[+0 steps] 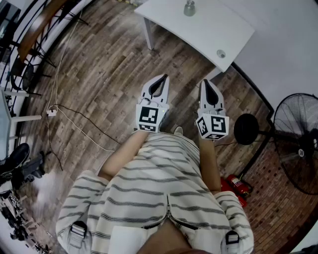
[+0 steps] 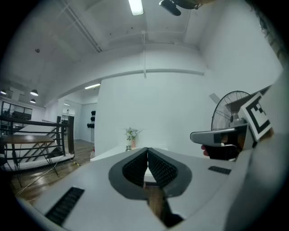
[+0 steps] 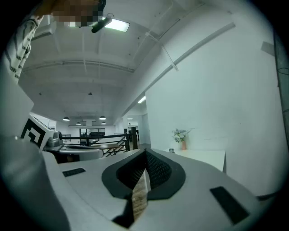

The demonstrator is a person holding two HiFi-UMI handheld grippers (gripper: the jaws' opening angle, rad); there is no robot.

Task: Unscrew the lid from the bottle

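Bottle (image 1: 189,8) stands upright on white table (image 1: 208,27), at 12 o'clock from both grippers and well apart from them. Small round thing (image 1: 221,53) lies near table's edge, toward 1 o'clock; cannot tell what it is.

Left gripper (image 1: 163,79): jaws pressed fully together, nothing between them. Held over wood floor (image 1: 99,74), pointing toward table.

Right gripper (image 1: 205,83): jaws likewise fully together, nothing held. Just beside left gripper, the two roughly parallel, not touching.

Left gripper view: table ahead at 12 o'clock, with bottle small beside a potted plant (image 2: 132,134).

Fan (image 1: 298,141) stands on floor at 3 o'clock. Cable (image 1: 79,121) trails across floor at 9 o'clock. Striped shirt (image 1: 154,188) fills 6 o'clock in head view.
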